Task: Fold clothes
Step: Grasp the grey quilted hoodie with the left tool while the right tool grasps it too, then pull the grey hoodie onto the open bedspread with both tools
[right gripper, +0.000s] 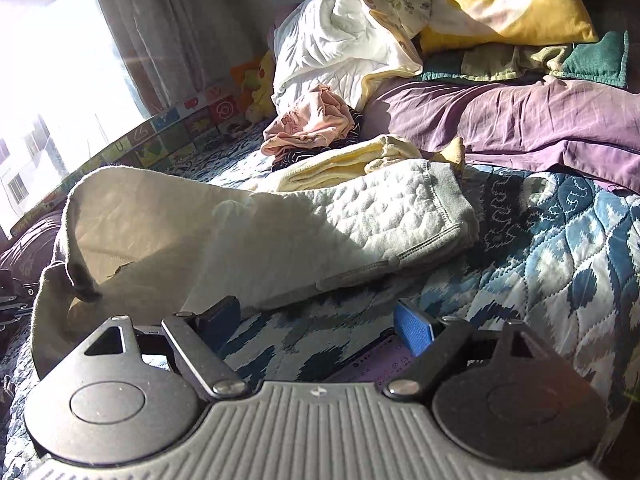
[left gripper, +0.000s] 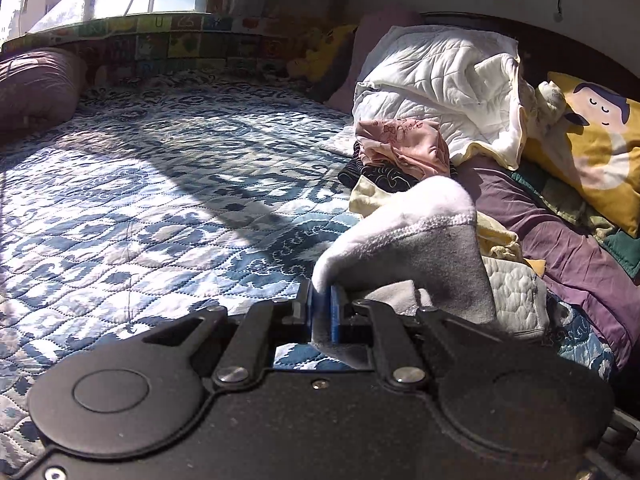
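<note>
The left claw (left gripper: 320, 312) pinches a fold of the grey garment (left gripper: 420, 248), lifting it off the bed (left gripper: 140, 200). The right claw (right gripper: 320, 320) is spread wide and holds nothing, low over the quilt just short of the garment's near edge (right gripper: 280, 232). The garment lies across the bed's middle, its cuffed end toward the pillows. Behind it sits a pile: a yellow cloth (right gripper: 352, 160), a dark patterned piece (left gripper: 384, 176) and a pink one (right gripper: 312, 120), then a white quilt (left gripper: 440, 92) and purple sheet (right gripper: 500, 120). Only the left view shows the purple bolster (left gripper: 36, 88) at the far edge; only the right shows the garment's quilted texture.
</note>
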The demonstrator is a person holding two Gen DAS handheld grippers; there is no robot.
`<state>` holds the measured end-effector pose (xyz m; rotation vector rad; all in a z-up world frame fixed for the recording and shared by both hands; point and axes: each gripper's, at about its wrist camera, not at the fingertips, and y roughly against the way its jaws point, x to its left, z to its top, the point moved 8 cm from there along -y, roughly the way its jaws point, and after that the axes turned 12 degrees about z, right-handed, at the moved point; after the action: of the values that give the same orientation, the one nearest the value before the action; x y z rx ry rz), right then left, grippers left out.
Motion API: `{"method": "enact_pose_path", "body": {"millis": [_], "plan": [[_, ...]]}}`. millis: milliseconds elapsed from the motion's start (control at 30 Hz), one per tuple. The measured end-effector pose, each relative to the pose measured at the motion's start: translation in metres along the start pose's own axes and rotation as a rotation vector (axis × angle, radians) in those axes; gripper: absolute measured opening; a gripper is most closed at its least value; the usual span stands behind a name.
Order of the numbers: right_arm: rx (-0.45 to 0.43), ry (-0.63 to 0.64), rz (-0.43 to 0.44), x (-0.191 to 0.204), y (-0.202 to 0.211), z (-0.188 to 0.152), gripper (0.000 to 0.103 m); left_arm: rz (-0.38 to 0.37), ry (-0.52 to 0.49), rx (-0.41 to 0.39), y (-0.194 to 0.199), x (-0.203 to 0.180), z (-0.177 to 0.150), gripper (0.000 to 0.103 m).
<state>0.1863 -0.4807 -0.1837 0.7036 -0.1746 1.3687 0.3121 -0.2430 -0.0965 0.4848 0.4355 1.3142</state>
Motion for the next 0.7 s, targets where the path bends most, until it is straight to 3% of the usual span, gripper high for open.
{"method": "enact_pose_path", "body": {"millis": [300, 500, 700], "plan": [[0.033, 0.052, 0.066, 0.037, -0.007, -0.012, 0.074, 0.177, 0.105, 0.008, 0.052, 0.121, -0.031, 0.006], [0.093, 0.095, 0.128, 0.070, -0.019, -0.030, 0.069, 0.291, 0.165, 0.054, 0.082, 0.201, -0.061, 0.006], [0.159, 0.146, 0.164, 0.100, -0.031, -0.055, 0.069, 0.376, 0.305, 0.123, 0.103, 0.270, -0.094, 0.006]]}}
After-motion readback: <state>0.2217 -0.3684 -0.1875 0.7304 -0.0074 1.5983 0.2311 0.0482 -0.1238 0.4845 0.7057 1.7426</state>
